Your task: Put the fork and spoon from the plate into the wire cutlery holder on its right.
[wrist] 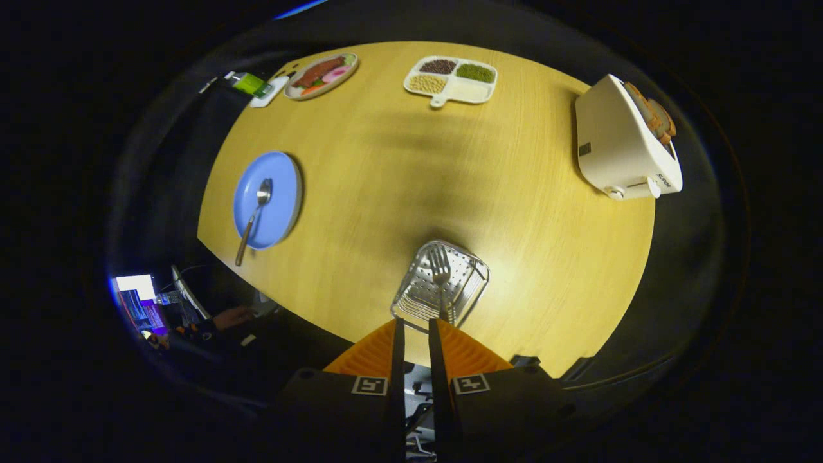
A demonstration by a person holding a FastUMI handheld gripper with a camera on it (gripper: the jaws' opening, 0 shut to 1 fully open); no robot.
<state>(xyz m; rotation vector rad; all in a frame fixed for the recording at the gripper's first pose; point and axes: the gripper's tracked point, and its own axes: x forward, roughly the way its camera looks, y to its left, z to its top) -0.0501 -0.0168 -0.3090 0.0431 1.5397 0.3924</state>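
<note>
The fork [441,273] is standing tines-up in the wire cutlery holder [441,283], its handle seemingly pinched in the nearly closed claw [416,329], though the contact is hidden. The spoon [254,218] is waiting on the blue plate [283,186]. Releasing crookedly risks tipping the holder on the worktop [386,161].

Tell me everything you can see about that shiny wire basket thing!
The wire cutlery holder is a shiny silver metal basket with a rounded rectangular rim, thin wire sides and a base dotted with small holes. It stands upright on the yellow wooden table, near its edge, just ahead of the gripper. A metal fork is inside it, tines toward the far side, handle running back toward the narrow gap between the jaws. Whether they pinch it is unclear.
</note>
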